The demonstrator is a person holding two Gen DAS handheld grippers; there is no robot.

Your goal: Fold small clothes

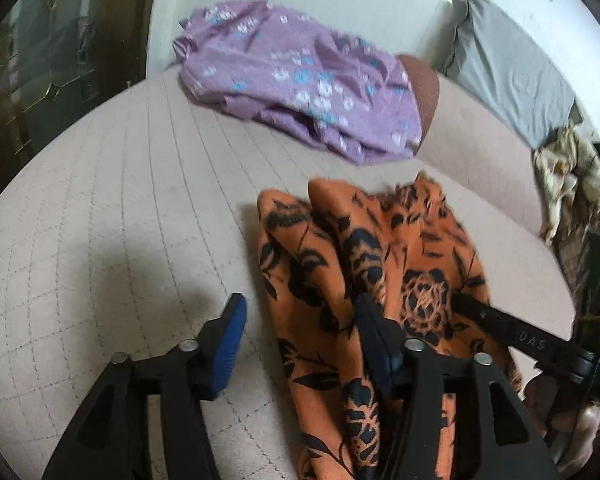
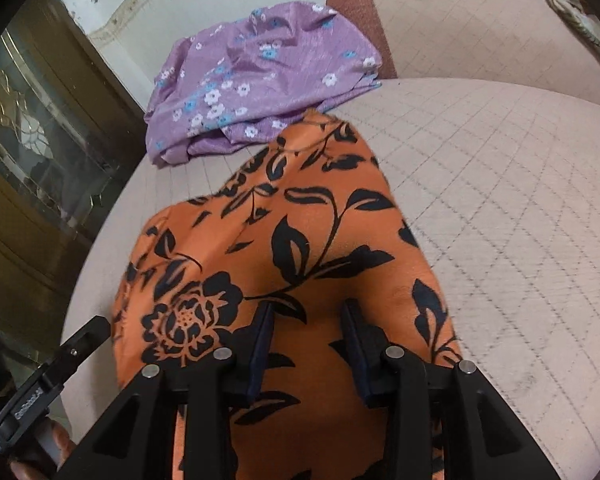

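An orange cloth with black flowers (image 1: 364,264) lies bunched on the pale quilted bed (image 1: 112,208). My left gripper (image 1: 300,332) is open; its left pad (image 1: 230,344) is bare over the bed and its right finger is buried in the cloth's folds. The right gripper's finger (image 1: 512,330) reaches into the cloth from the right. In the right wrist view the orange cloth (image 2: 300,240) drapes under and between my right gripper (image 2: 306,332), whose blue pads (image 2: 260,356) stand apart with cloth between them.
A purple flowered garment (image 1: 300,80) lies crumpled at the far side of the bed, also in the right wrist view (image 2: 256,76). A grey pillow (image 1: 512,68) and a crumpled beige cloth (image 1: 568,172) are at the right. A glass-fronted cabinet (image 2: 32,136) stands left.
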